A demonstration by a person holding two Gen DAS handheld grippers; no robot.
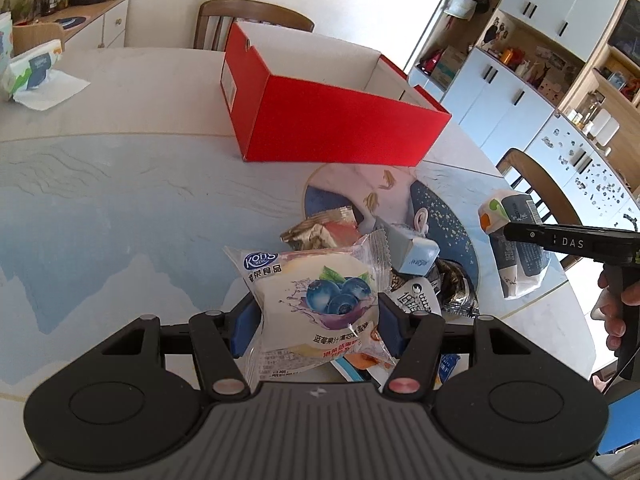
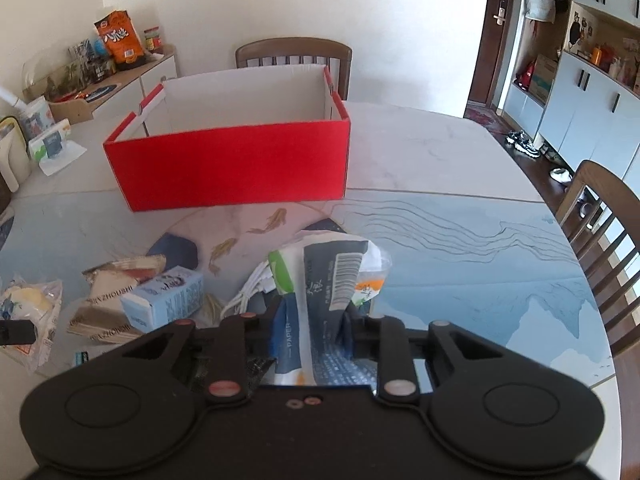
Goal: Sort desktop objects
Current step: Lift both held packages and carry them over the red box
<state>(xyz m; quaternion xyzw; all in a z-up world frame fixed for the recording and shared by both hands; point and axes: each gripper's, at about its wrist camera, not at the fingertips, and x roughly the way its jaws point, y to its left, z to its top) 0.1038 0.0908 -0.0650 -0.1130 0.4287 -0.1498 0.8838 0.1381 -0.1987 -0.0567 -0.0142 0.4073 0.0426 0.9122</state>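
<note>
My left gripper (image 1: 316,322) is shut on a blueberry pastry packet (image 1: 316,292), held above a pile of snack packets (image 1: 424,280) and a small light-blue carton (image 1: 412,250). My right gripper (image 2: 312,326) is shut on a tissue pack (image 2: 328,280), white, green and dark blue; it also shows in the left wrist view (image 1: 516,248) at the right. An open red box (image 1: 336,120) with a white inside stands further back on the table; in the right wrist view the red box (image 2: 232,168) is straight ahead. The blueberry packet (image 2: 28,308) and the blue carton (image 2: 164,300) lie at the left there.
A round placemat with fish (image 1: 352,188) lies under the pile. Wooden chairs stand behind the box (image 1: 256,16) and at the right edge (image 2: 600,216). A tissue pack (image 1: 32,68) lies at the far left. A sideboard with snacks (image 2: 120,72) and cabinets (image 1: 560,40) line the walls.
</note>
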